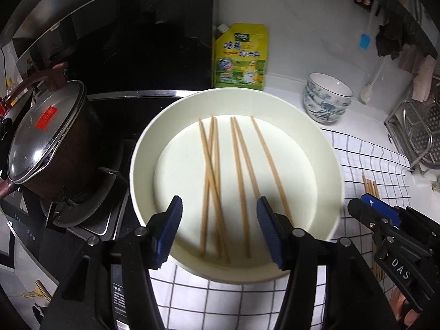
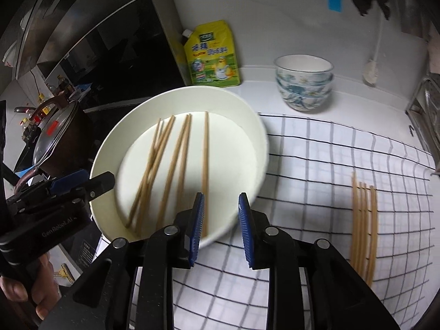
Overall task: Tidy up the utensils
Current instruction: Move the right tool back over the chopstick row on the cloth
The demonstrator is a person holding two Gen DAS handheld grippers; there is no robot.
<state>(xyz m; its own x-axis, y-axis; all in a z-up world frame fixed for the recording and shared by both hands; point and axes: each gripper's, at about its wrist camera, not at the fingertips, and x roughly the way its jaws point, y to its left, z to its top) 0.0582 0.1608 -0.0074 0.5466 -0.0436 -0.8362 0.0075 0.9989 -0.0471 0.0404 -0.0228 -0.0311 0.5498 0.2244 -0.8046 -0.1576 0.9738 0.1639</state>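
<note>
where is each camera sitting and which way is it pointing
Left wrist: rides on the left gripper, looking steeply down along its open blue pads at the white bowl holding chopsticks, a pot to its left; the right gripper shows at its right edge.
Right wrist: rides on the right gripper, jaws apart and empty, tilted down over the bowl's near rim and the checked cloth, where more chopsticks lie; the left gripper and a hand show lower left.
Shared: bowl, chopsticks, yellow pouch, patterned bowls.
</note>
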